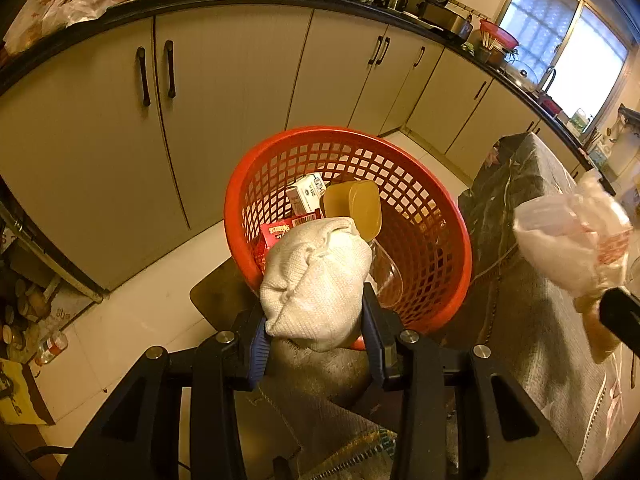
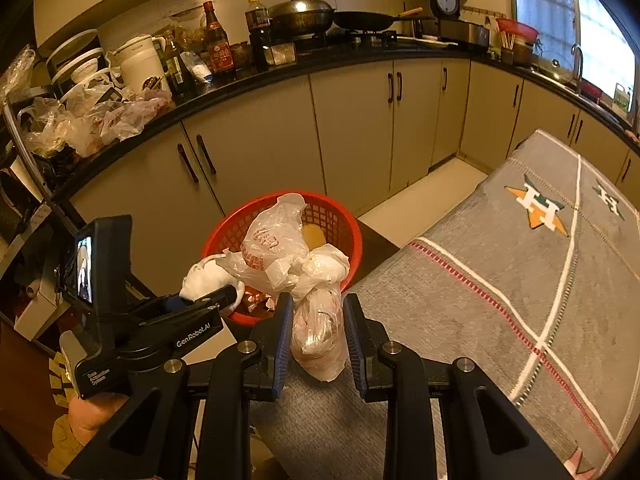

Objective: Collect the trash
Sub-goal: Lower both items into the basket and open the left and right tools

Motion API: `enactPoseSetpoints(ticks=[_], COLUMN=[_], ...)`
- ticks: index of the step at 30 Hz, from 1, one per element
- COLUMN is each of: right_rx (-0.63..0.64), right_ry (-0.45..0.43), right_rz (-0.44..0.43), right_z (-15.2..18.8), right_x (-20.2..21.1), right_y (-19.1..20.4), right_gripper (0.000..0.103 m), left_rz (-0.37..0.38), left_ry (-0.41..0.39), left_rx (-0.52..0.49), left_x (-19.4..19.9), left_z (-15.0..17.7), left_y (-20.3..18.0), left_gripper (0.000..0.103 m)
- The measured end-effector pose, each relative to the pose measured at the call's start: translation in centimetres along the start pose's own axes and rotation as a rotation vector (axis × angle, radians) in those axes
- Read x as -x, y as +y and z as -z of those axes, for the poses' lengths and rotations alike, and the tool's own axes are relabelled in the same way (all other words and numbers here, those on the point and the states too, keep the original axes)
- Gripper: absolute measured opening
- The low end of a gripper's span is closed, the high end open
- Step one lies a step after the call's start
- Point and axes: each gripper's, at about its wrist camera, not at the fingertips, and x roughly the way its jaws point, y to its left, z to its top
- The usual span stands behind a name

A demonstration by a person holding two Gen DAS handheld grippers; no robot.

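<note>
Left tool point(image 1: 316, 336): fingers set moderately apart and closed against a bunched white cloth wad point(image 1: 316, 280), which fills the gap between the blue ribbed pads point(image 1: 258, 350). The wad is knitted or waffle-textured, soft and creased, gathered into a rounded lump. It is held just above the near rim of the red basket point(image 1: 440, 216).

Right tool point(image 2: 316, 336): fingers at a similar, moderate spacing, clamped on the lower lobe of a crumpled plastic bag point(image 2: 296, 264). The bag is thin, translucent white film with red printing, knotted and puffed at the top; its pinkish lower part hangs between the pads point(image 2: 282, 344). It sits in front of the basket, over the edge of the grey cloth-covered worktop point(image 2: 500, 280).

Red basket: round, rigid plastic with an open square lattice wall and a smooth rolled rim, standing on a dark surface beside the worktop. Inside lie a white carton point(image 1: 304, 194), a red printed packet point(image 1: 280, 232), a tan oval plastic tub point(image 1: 356, 208) on its side, and a clear plastic piece point(image 1: 386, 276).

The worktop cover is a grey woven fabric with white and red stitched lines and an orange-and-green star emblem point(image 2: 536, 210).
</note>
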Motion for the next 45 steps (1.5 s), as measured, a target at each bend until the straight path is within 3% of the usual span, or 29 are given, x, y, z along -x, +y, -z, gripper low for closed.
enactPoseSetpoints(ticks=[8,15,24,31,36,45], right_rx=[-0.013,-0.027,-0.035,-0.096,-0.164,-0.189], right_ry=[0.018,0.034,-0.017,-0.007,-0.002,0.011], right_rz=[-0.009,-0.018,-0.031,-0.053,-0.1,-0.199], right_z=[-0.2,-0.8,-4.6,-7.2,-7.5,-7.1], right_x=[-1.5,-2.6,-4.0,-7.1,-9.1,-10.8], right_y=[-0.2,-0.6,-1.4,-3.1,-4.4,-5.0], right_gripper=[0.028,0.028,0.029,0.029,0.029,0.03], left_rz=[0.076,0.095,0.081,0.095,0.117,0.091], left_ry=[-0.032,-0.066,-0.09,-0.114,-0.107,-0.055], left_rx=[0.041,0.052,0.022,0.014,0.013,0.039], left_x=[0.5,0.8,0.1,-0.8,-1.8,-4.1], left_z=[-0.8,-2.2,-5.0,-7.0,-7.3,-6.6], left_y=[0.6,0.9,0.2,-0.1,-0.5,-0.3], left_gripper=[0.038,0.038,0.038,0.038,0.038,0.038])
